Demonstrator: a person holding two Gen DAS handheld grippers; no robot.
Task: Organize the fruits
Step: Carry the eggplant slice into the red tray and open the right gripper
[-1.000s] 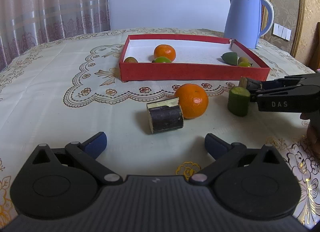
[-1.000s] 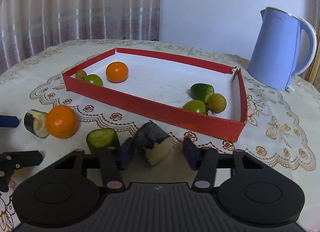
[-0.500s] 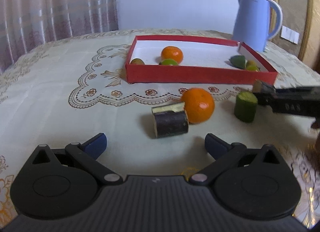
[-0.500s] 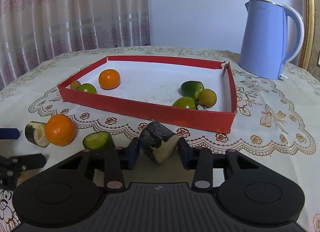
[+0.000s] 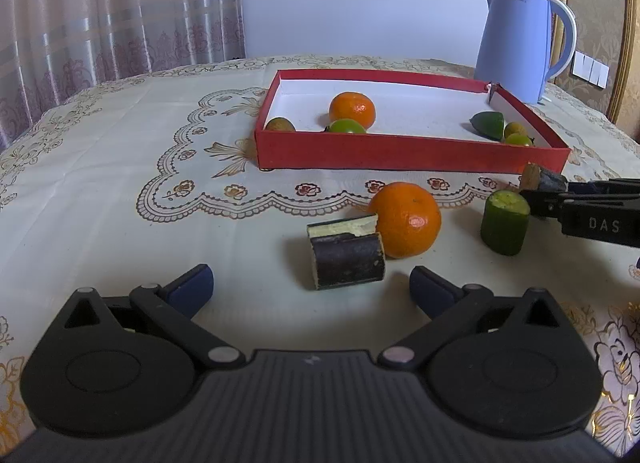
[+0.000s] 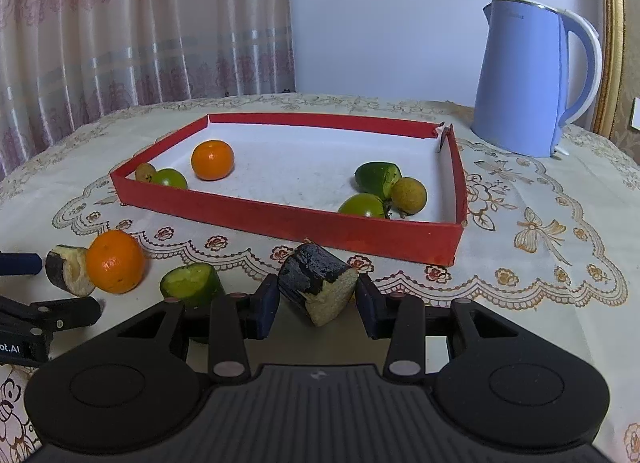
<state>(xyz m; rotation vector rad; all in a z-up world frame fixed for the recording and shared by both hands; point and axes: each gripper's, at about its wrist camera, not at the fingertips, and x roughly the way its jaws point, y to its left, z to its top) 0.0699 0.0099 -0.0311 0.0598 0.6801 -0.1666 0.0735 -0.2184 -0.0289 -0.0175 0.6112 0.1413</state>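
From the left wrist view, the left hand-held gripper (image 5: 311, 285) stands wide apart with nothing between its blue pads; just ahead on the table (image 5: 100, 183) lies a dark-skinned, pale-fleshed cut chunk (image 5: 347, 259), touching a round orange tangerine (image 5: 405, 220) beyond it. Ahead to the right stands a green cut cucumber piece (image 5: 505, 222). From the right wrist view, the right hand-held gripper (image 6: 318, 305), whose jaws have just been closing, clamps another dark-skinned chunk (image 6: 316, 283), the red cardboard tray (image 6: 280, 219) of fruit beyond it.
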